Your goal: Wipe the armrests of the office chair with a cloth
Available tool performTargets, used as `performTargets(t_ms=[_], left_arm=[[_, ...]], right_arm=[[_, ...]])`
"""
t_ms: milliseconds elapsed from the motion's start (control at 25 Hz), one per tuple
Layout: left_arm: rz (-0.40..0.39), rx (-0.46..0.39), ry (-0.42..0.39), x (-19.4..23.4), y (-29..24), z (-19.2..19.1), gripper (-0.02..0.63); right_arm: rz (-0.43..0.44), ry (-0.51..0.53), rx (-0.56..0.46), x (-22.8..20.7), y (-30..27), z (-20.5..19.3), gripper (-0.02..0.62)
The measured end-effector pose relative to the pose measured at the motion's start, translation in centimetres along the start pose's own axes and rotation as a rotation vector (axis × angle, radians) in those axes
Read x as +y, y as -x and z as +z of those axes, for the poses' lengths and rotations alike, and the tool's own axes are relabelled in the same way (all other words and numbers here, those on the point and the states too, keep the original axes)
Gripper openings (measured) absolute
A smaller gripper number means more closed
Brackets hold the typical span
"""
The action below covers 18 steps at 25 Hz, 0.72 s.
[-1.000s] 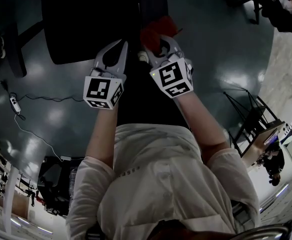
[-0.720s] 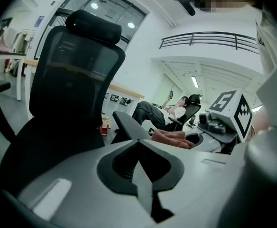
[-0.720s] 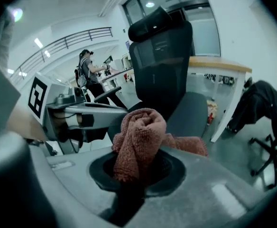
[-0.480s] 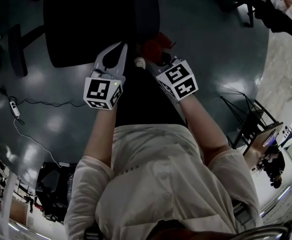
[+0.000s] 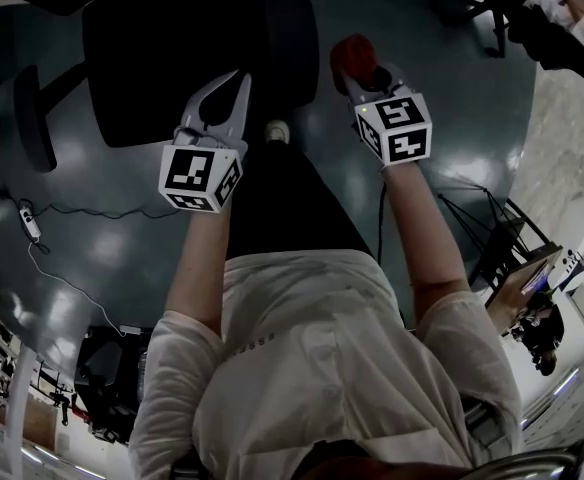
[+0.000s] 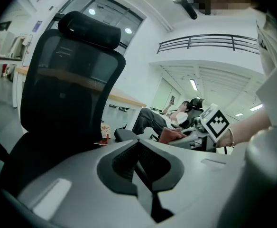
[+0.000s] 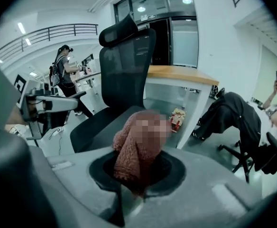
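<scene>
Fingers on the right gripper (image 5: pixel 370 80) pinch a fuzzy red cloth (image 5: pixel 352 56). The cloth is just to the right of the long black padded armrest (image 6: pixel 124 135) of the black mesh office chair (image 5: pixel 172 58). The armrest points away from the person. This arm is stretched out and nearer. The left gripper (image 5: pixel 234 90) has its fingers pressed together, holding nothing.

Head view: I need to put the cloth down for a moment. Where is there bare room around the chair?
The chair seat looks bare. Open floor lies right of the right gripper, which holds the cloth, up to the folding stand. The left is crowded: a power strip with its cable, and dark gear.
</scene>
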State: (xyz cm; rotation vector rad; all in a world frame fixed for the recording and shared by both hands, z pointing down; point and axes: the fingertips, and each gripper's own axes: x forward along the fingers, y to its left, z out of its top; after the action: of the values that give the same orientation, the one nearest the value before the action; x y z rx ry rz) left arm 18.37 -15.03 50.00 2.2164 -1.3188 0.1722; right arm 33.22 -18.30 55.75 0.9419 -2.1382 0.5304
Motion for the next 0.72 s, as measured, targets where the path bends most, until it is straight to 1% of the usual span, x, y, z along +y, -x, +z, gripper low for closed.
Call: performTargets(t_ms=[160,360,520,720], left_arm=[[-0.026,0.027,0.0,0.1,-1.8,0.3,0.017],[-0.043,0.072,0.021,0.7,-3.3,-0.6,0.017],[-0.076,0.115,0.017,0.7,-4.0,-1.7,0.017],[-0.089,0.129,0.018,0.9,-4.1,-2.4,0.017]], right_arm=[[-0.007,0.021,-0.084,-3.0,-3.9,3.9,0.049],[0.034,0.037,-0.12,-4.3,-8.5,7.6,0.049],[0.089,0.027,-0.115,-4.1,-10.7,8.6,0.049],[0.147,0.014,-0.124,-3.3,-10.7,8.4,0.048]])
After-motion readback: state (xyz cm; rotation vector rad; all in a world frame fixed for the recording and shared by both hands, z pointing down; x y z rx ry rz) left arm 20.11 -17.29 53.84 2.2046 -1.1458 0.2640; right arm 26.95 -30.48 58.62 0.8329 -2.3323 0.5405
